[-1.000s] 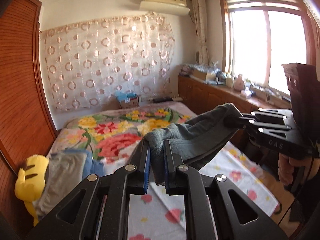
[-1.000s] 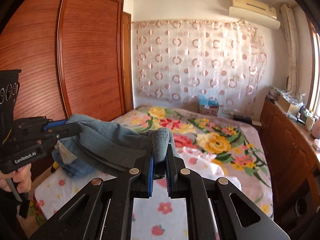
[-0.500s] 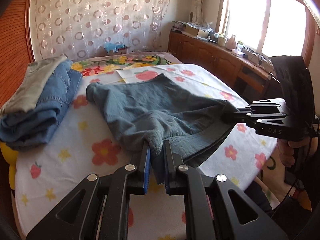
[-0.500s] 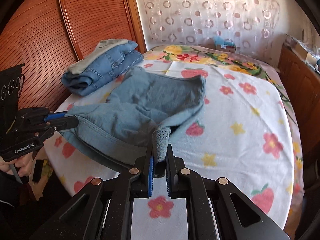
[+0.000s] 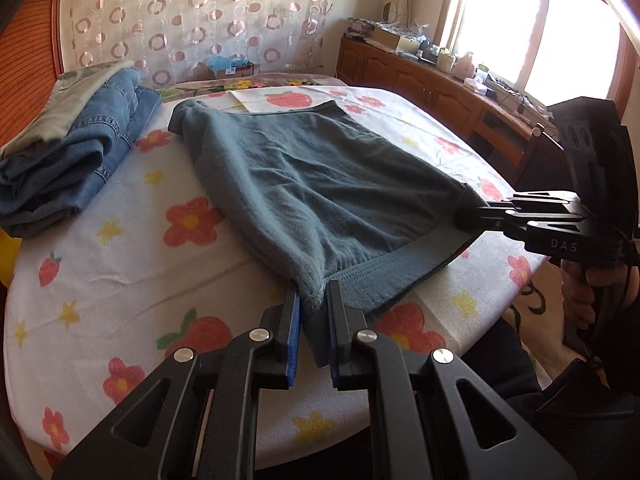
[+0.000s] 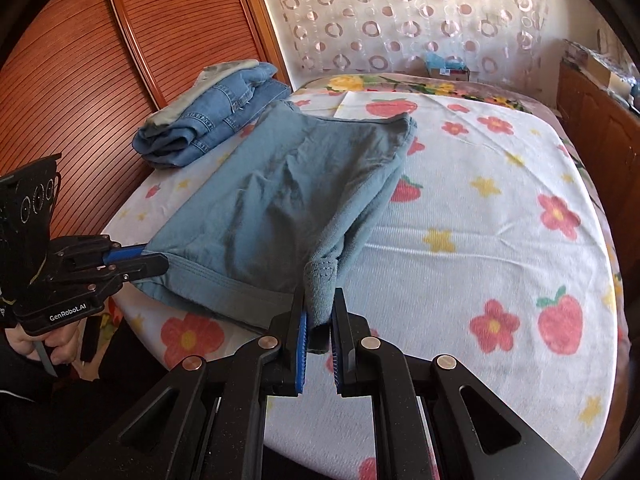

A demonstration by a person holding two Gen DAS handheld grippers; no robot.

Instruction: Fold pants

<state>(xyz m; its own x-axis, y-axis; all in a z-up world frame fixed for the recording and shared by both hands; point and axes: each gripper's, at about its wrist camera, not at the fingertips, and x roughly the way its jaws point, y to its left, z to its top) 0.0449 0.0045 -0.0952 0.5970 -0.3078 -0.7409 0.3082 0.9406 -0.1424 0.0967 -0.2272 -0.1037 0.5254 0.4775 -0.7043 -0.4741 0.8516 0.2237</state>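
Left wrist view: the left gripper (image 5: 313, 304) is clamped on one end of the waistband of the teal pants (image 5: 316, 188), at the near edge of the bed (image 5: 120, 272). The pants lie spread flat on the flower-and-strawberry sheet, their legs running toward the far edge. At the right, the right gripper (image 5: 466, 216) pinches the other end of the waistband near the bed's right edge, with the band stretched between the two tools. A stack of folded jeans (image 5: 76, 148) sits at the bed's far left corner, just beside the pants but apart from them.

Right wrist view: the right gripper (image 6: 319, 312) is closed on a bunched corner of the waistband at the near edge of the bed (image 6: 500, 240). The pants (image 6: 288, 184) lie across the left half of the sheet. The left gripper (image 6: 154, 262) grips the opposite waistband corner at the bed's left edge. The folded jeans (image 6: 212, 116) rest at the far left corner.
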